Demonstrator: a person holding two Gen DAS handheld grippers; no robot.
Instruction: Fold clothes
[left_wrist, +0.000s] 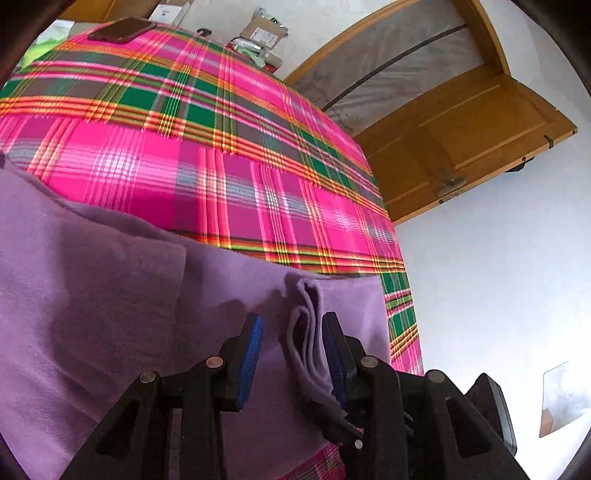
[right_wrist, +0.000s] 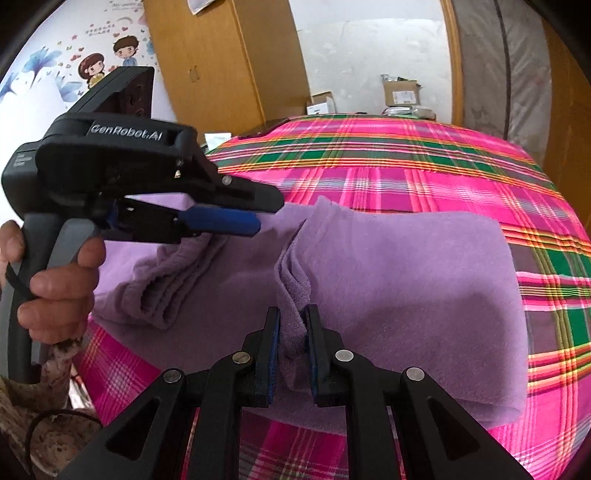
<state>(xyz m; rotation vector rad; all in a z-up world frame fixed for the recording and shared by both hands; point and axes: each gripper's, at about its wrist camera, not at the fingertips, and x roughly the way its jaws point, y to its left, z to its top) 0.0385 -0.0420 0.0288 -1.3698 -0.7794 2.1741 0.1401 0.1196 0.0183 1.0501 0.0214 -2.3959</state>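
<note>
A purple fleece garment lies partly folded on the plaid bedspread. My right gripper is at the garment's near edge, and a bunched fold fills the narrow gap between its blue pads. In the right wrist view a hand holds my left gripper over the garment's left part, where a rolled fold droops below it. In its own view the left gripper stands apart, a doubled edge of the purple garment leaning on the right pad only.
A dark phone lies at the bed's far end. Cardboard boxes stand beyond it by the wall. A wooden door is open to the right, and a wardrobe stands at the back. The bed edge drops off right.
</note>
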